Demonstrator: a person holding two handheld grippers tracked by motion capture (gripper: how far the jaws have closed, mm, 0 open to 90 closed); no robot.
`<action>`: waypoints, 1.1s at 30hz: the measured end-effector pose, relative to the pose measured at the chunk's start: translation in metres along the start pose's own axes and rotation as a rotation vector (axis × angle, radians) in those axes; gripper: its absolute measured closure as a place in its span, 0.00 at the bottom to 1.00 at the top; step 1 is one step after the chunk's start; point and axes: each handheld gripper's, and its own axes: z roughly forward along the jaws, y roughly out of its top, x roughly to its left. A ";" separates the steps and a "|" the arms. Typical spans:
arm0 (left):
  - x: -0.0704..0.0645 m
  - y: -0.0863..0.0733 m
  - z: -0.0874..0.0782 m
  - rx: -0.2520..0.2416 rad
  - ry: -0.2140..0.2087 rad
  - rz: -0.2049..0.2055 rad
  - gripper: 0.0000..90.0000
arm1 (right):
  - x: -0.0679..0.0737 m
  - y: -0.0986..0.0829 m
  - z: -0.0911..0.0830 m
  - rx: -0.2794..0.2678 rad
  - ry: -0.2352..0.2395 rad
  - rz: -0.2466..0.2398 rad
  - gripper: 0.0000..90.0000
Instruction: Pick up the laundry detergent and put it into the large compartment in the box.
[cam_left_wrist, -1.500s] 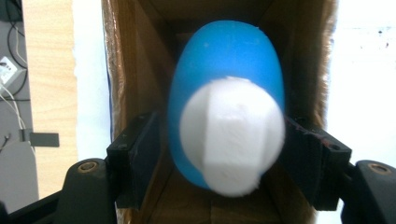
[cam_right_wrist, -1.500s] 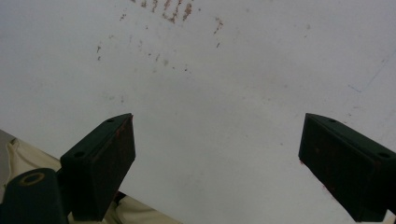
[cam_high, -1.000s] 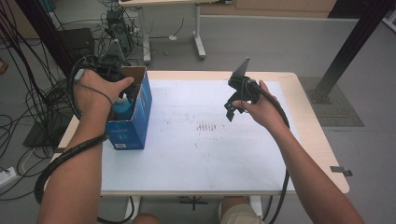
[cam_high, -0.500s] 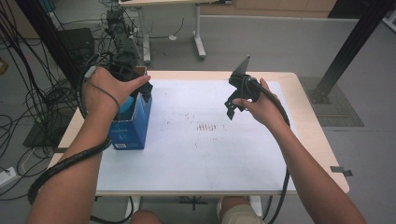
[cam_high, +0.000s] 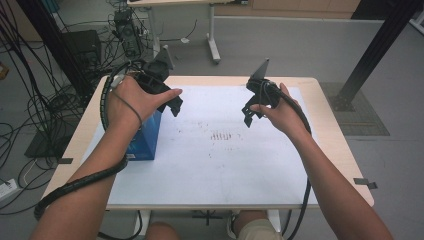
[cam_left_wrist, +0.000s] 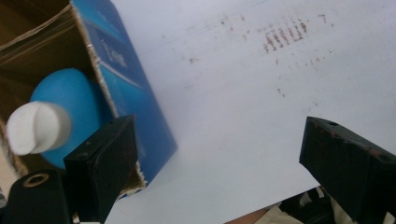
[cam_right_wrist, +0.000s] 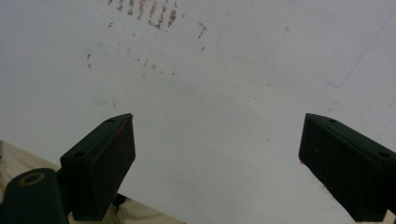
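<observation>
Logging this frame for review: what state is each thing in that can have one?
Left gripper: open, holding nothing, above the box's edge.
Right gripper: open, empty, over the white sheet.
Blue box: upright, top flaps open.
Blue bottle: inside the box, white cap on.
White sheet: flat, marked with reddish smudges.

left tongs (cam_high: 170, 102) raised, jaws wide, right tongs (cam_high: 248, 111) raised, jaws wide

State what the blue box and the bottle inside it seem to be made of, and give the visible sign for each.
Blue box: probably corrugated cardboard, printed glossy blue outside; the torn top edge shows brown fluted layers. Bottle: likely plastic, smooth blue body with a matt white cap; plastic is a guess from the look.
</observation>
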 end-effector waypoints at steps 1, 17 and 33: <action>-0.002 0.001 0.000 0.003 -0.004 0.009 0.13 | -0.001 0.001 0.000 0.001 0.001 0.002 0.12; -0.016 0.003 0.007 -0.012 -0.039 0.053 0.13 | -0.003 0.000 -0.003 -0.002 0.000 0.014 0.12; -0.021 0.006 0.012 -0.021 -0.067 0.075 0.13 | -0.004 0.001 -0.001 0.004 -0.003 0.017 0.12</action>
